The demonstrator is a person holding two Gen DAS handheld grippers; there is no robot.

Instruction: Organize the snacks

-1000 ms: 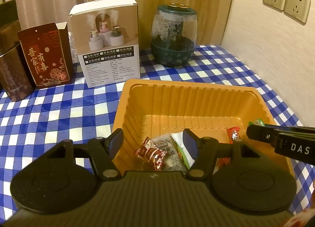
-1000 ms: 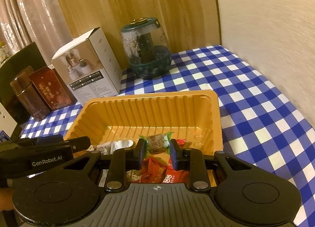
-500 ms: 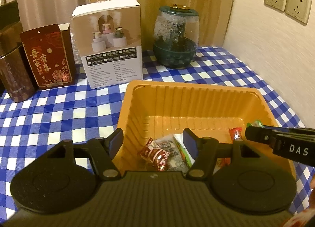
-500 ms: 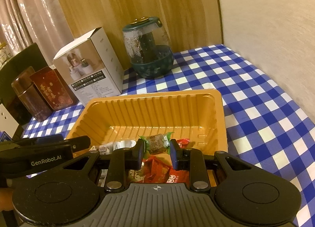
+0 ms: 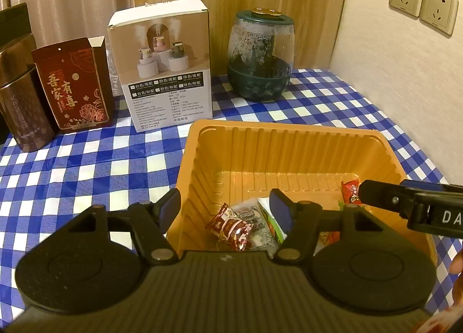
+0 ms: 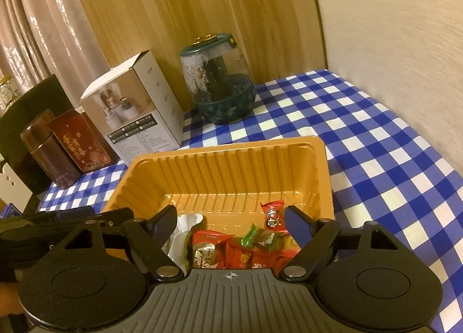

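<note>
An orange plastic tray (image 5: pixel 277 142) (image 6: pixel 231 159) sits on the blue checked tablecloth and holds several wrapped snacks at its near end. My left gripper (image 5: pixel 227 204) is open and empty above the tray's near left corner, over a red wrapped snack (image 5: pixel 231 227). My right gripper (image 6: pixel 231 217) is open and empty above the tray's near end. Below it lie a green-wrapped candy (image 6: pixel 262 239), a small red candy (image 6: pixel 272 214) and red packets (image 6: pixel 208 249). The right gripper's finger (image 5: pixel 405 200) shows at the right of the left wrist view.
At the back stand a white product box (image 5: pixel 165 67), a green-based glass jar (image 5: pixel 260 55), a red box with Chinese characters (image 5: pixel 72 84) and a brown tin (image 5: pixel 23 113). A wall with sockets (image 5: pixel 422 3) runs along the right.
My right gripper has opened and the green-wrapped candy it held now lies in the tray. Both grippers have risen slightly.
</note>
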